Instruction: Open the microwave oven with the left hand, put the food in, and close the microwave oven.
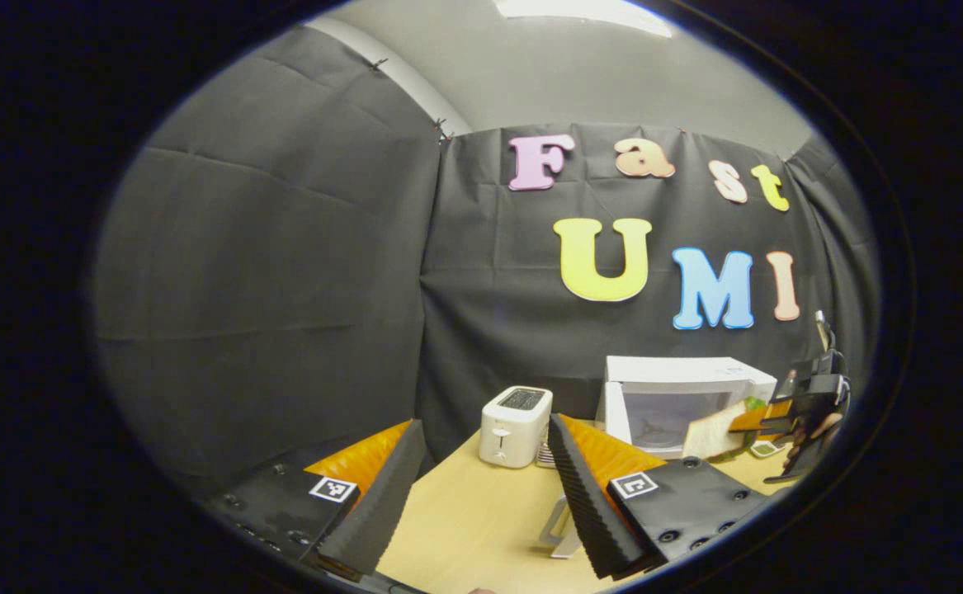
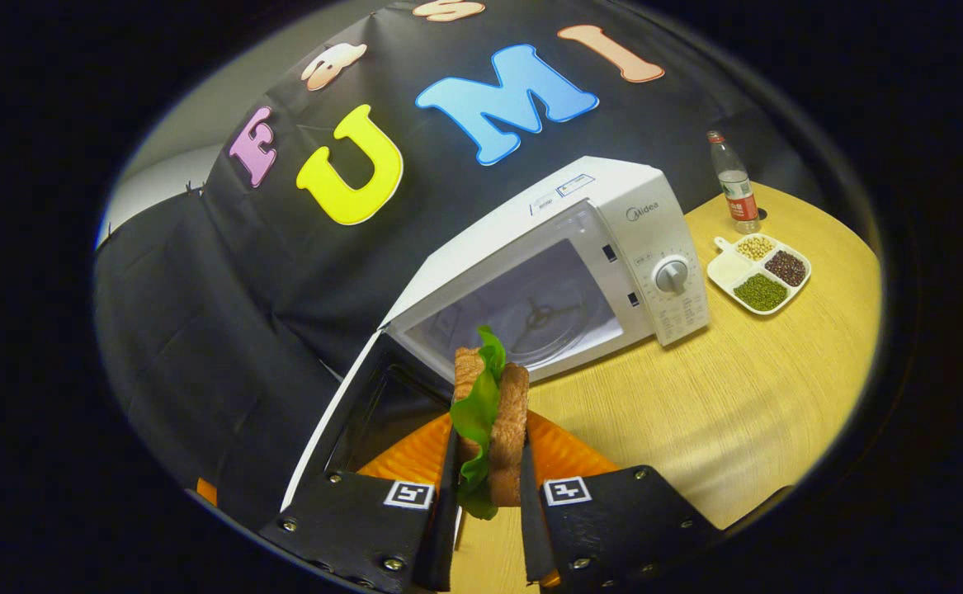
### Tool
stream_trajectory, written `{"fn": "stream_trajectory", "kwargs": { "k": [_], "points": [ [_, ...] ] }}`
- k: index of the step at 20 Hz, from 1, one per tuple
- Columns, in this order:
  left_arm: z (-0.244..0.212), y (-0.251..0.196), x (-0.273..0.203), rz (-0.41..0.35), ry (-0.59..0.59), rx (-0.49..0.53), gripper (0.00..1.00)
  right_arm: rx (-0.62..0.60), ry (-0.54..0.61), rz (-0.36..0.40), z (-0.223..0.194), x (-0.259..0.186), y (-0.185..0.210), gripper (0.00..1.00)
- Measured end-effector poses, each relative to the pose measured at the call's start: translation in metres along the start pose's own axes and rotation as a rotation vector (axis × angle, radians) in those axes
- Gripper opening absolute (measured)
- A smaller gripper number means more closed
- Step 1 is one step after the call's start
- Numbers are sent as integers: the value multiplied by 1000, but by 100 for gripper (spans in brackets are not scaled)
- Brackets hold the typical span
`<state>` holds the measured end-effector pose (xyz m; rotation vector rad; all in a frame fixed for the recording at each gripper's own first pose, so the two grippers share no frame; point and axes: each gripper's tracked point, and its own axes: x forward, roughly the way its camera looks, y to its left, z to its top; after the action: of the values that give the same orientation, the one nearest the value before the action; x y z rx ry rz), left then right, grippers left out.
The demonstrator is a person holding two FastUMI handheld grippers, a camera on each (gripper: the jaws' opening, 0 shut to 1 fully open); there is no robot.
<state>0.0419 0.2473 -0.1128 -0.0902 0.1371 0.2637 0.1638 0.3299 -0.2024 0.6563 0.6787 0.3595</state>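
Two fingers of the right gripper [image 2: 488, 487] are pressed on a sandwich [image 2: 489, 421], which is held upright just in front of the microwave oven [image 2: 613, 239]. The oven door [image 2: 341, 421] is swung open to the left. The left gripper [image 1: 481, 487] is spread wide and empty above the table [image 1: 473, 511], near a toaster [image 1: 515, 425].

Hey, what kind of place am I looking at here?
Probably a staged kitchen corner in a recording booth: a wooden table set against black cloth walls, holding a microwave with its door open, a toaster and a divided snack tray.
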Motion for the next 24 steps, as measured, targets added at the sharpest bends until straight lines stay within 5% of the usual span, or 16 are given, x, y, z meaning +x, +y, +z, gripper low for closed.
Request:
{"fn": "stream_trajectory", "kwargs": {
  "k": [18,24],
  "points": [
    [-5,37,54,2,51,19,98,41,-265,-110,38,167,-16,34],
    [-17,35,63,-9,73,79,98,96,-255,-110,38,208,-34,34]
  ]
}}
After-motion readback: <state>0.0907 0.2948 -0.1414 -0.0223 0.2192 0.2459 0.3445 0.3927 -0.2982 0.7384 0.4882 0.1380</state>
